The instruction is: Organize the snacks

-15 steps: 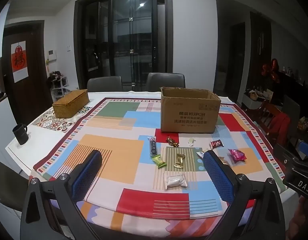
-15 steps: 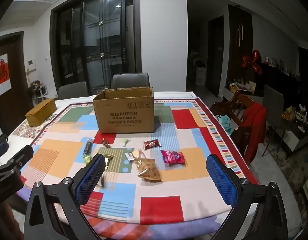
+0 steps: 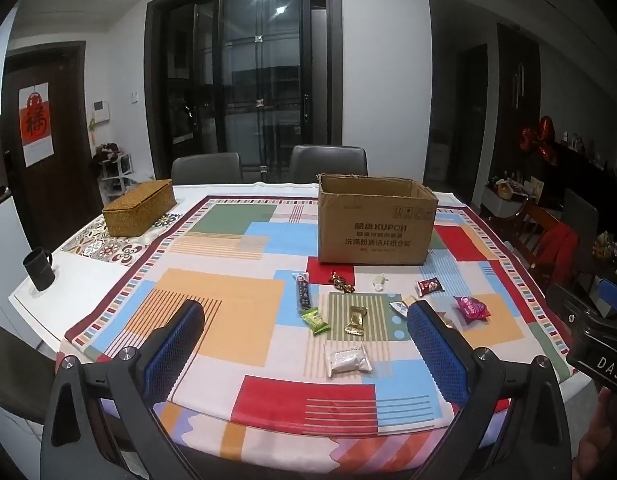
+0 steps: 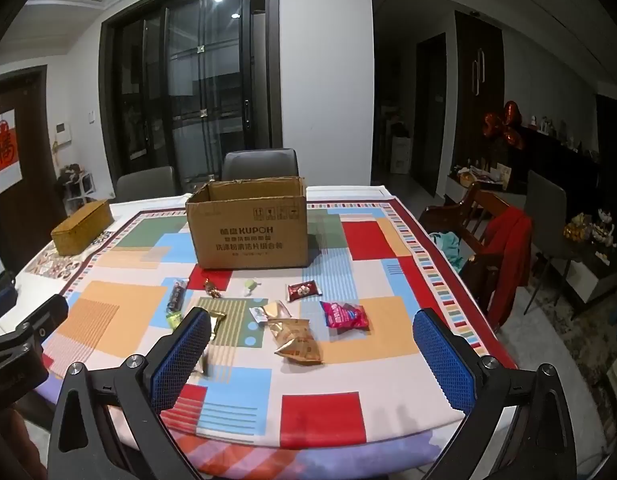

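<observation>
You have one open cardboard box [image 3: 376,224] and about ten snack packets [image 4: 296,338] scattered before it. Both your left gripper [image 3: 306,344] and right gripper [image 4: 312,350] hover spread wide, empty, slightly nearer the table than before.

Both cameras sit low at the near edge of the table [image 3: 508,268], looking forward across the patterned cloth toward the glass doors [image 3: 260,80]. The left wrist view stands further left, with the cardboard box [image 3: 374,224] right of centre and a mug [image 3: 39,269] at its left edge. The right wrist view stands further right, box [image 4: 248,226] left of centre, taking in the wooden chair [image 4: 480,232]. Both share the box, the scattered snacks [image 3: 344,312] [image 4: 296,320] and the woven box [image 3: 139,208] [image 4: 81,227].
</observation>
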Tool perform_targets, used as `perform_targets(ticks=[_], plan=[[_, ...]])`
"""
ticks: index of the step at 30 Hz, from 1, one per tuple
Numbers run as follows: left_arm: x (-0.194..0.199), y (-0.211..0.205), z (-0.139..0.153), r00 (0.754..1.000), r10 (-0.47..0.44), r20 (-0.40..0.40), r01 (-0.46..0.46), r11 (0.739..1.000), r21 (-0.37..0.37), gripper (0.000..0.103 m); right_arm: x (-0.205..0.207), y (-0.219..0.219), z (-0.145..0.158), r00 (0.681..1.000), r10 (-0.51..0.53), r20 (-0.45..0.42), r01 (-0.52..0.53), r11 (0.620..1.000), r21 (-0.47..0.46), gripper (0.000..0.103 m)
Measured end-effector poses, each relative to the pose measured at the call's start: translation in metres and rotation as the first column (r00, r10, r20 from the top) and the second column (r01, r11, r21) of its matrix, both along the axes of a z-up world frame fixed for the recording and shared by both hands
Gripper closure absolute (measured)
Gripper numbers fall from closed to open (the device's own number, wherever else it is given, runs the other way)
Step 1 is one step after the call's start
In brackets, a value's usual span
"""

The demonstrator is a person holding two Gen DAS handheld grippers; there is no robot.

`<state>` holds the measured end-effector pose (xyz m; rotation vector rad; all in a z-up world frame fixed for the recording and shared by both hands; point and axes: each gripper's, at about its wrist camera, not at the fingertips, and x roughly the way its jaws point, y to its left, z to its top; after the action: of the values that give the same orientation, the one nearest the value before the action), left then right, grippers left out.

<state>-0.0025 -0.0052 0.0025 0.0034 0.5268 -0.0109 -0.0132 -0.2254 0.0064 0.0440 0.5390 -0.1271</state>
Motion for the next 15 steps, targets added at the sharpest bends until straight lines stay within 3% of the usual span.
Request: perform_targets(ticks=[15], plan=[[-0.0003, 0.0013, 0.0006, 1.000, -0.003, 0.001, 0.003, 1.000, 0.001, 0.000, -0.0009, -0.0005, 0.0006, 1.000, -0.001, 0.005, 0.001, 1.000, 0.002, 0.001]])
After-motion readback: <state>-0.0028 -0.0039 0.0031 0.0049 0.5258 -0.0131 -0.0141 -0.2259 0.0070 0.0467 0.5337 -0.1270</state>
